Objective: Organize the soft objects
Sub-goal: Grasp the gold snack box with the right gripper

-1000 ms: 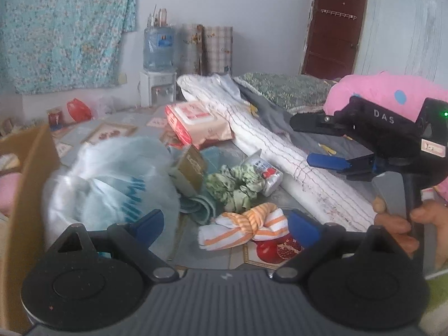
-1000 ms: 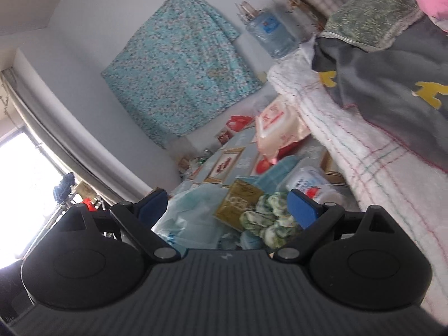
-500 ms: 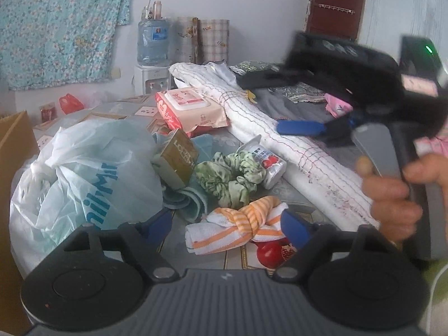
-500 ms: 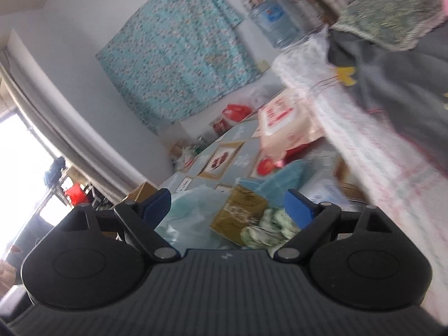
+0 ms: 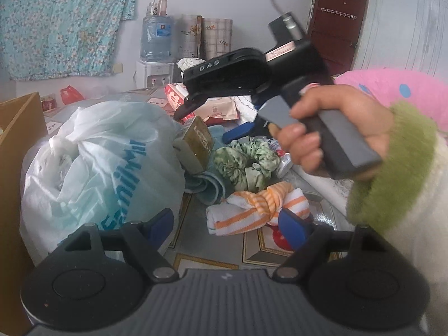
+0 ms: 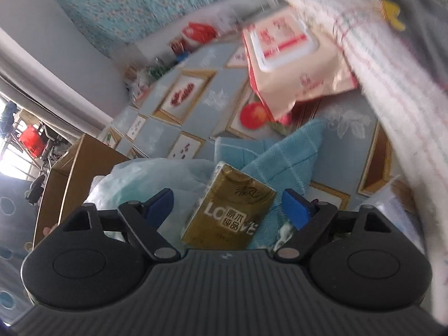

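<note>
Lying at lower centre of the left wrist view, the orange-striped knotted towel point(image 5: 257, 210) sits on the patterned tabletop point(image 5: 218, 240) in the gap ahead of the left gripper point(image 5: 228, 222). Its right end lies just beside the right blue pad, while the left pad stands well clear of it, against the white plastic bag point(image 5: 92, 168). The jaws stand fairly wide and have just been closing, yet nothing is pressed between them. Above the towel rests a green scrunchie point(image 5: 246, 165), and left of that a teal cloth point(image 5: 207, 184) with a gold tissue pack point(image 5: 196, 145) leaning on the bag.

At upper centre of that view the right gripper point(image 6: 228, 204) is carried by a hand point(image 5: 330, 128) in a fuzzy green cuff point(image 5: 392, 168), its black body over the scrunchie and tissue pack. From its own camera, the gold tissue pack fills the space between its blue pads at lower centre without either pad touching it; these jaws also stand fairly wide and have just been closing. The teal cloth lies behind the pack, and a pink wet-wipes pack point(image 6: 294, 64) sits at upper right. Much of this view is blurred.
</note>
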A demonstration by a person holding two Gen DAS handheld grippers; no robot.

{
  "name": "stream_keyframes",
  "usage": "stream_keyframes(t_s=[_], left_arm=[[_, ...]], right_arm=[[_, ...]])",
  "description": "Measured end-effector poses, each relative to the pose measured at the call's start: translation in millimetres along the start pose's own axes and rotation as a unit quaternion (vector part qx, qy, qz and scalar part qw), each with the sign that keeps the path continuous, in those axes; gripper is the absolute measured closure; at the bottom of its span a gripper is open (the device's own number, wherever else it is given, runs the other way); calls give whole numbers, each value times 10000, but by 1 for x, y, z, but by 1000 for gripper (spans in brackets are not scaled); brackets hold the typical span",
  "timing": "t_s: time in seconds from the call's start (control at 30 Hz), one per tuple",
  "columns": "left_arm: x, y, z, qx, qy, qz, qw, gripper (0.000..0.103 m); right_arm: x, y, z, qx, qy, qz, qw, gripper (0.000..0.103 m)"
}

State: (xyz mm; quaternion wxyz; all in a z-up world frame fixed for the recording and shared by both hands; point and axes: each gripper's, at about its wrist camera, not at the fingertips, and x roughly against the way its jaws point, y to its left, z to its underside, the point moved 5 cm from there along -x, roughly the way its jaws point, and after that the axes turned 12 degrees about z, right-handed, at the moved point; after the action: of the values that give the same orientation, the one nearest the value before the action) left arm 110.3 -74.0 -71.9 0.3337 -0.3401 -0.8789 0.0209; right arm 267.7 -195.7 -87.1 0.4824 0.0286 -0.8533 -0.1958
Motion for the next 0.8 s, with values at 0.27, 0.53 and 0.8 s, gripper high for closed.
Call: stream_keyframes(t_s=[0.27,0.53,0.8], left_arm=[[9,4,5,50,-24,46,10000,20],[13,4,8,105,5,70,9999,20],[13,2,9,121,29,60,9999,20]], right_arm=[[-3,6,3,249,49,84,9996,56],[14,-1,-1,231,-160,-221,9994,83],[18,-10,-2,-43,92,-383,9992,65]])
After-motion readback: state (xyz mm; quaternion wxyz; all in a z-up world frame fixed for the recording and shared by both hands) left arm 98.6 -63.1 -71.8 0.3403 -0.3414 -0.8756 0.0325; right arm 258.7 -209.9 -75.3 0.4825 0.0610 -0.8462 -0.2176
